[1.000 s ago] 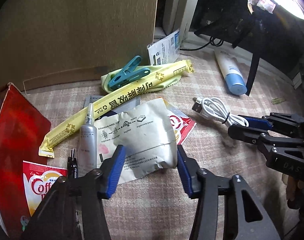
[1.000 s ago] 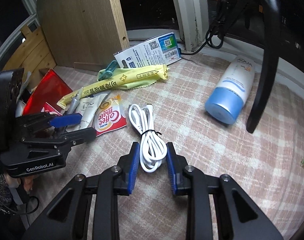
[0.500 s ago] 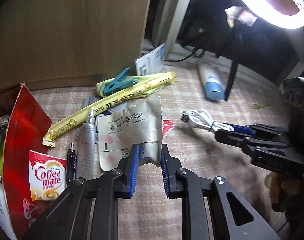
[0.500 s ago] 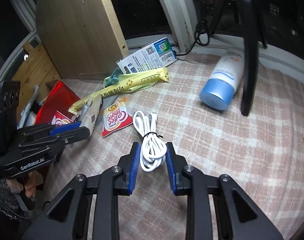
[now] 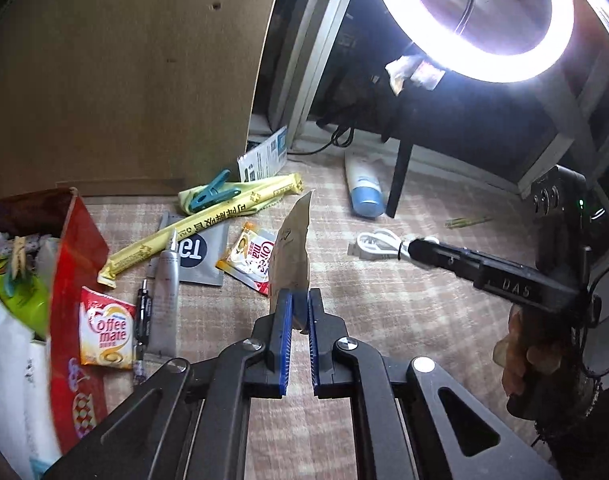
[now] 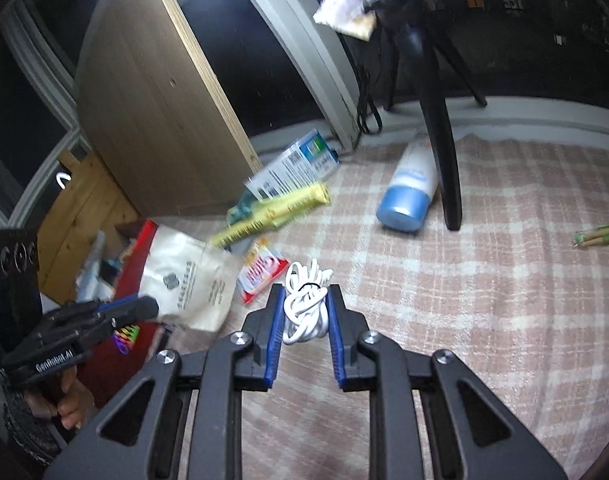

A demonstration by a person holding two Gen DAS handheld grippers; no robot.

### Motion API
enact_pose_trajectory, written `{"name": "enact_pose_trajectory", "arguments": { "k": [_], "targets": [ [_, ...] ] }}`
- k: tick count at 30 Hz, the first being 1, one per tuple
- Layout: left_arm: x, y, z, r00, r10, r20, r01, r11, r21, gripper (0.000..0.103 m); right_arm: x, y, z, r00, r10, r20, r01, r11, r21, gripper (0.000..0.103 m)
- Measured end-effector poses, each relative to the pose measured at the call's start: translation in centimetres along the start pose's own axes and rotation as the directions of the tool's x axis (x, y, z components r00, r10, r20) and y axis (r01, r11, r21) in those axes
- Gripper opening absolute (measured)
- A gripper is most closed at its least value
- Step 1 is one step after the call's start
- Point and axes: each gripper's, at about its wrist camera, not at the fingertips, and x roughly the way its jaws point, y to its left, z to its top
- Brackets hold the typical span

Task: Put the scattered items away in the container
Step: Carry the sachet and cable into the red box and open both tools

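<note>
My left gripper is shut on a beige paper packet, held edge-on above the checked cloth. From the right wrist view that packet hangs flat beside the left gripper, close to the red box. The right gripper is shut on a coiled white USB cable, lifted off the cloth. In the left wrist view the right gripper carries the cable at mid right. The red box stands at the left, holding several items.
On the cloth lie Coffee mate sachets, a silver tube, a black pen, a grey sachet, a yellow packet, a teal clip, a white-blue bottle by a black tripod leg. A wooden panel backs the scene.
The left gripper has lifted the paper packet off the pile, uncovering the grey sachet and a Coffee mate sachet. The right gripper has raised the cable off the cloth.
</note>
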Motion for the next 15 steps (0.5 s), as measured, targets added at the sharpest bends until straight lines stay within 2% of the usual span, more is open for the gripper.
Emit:
{"name": "enact_pose_trajectory", "arguments": {
  "k": [7, 12, 15],
  "targets": [
    [-5.7, 0.9, -0.5, 0.996, -0.001, 0.088, 0.001, 1.000, -0.005, 0.007, -1.2, 4.0, 1.5, 0.997, 0.058, 0.054, -0.057, 0.998, -0.025, 0.020],
    [-10.6, 3.6, -1.4, 0.985, 0.045, 0.169, -0.039, 0.998, -0.043, 0.007, 0.5, 8.1, 2.1, 0.995, 0.095, 0.036, -0.091, 0.992, -0.082, 0.020],
    [-13.6, 5.9, -2.2, 0.973, 0.097, 0.211, -0.081, 0.993, -0.083, 0.007, 1.5, 10.6, 2.4, 0.993, 0.116, 0.025, -0.112, 0.987, -0.115, 0.020]
  ]
}}
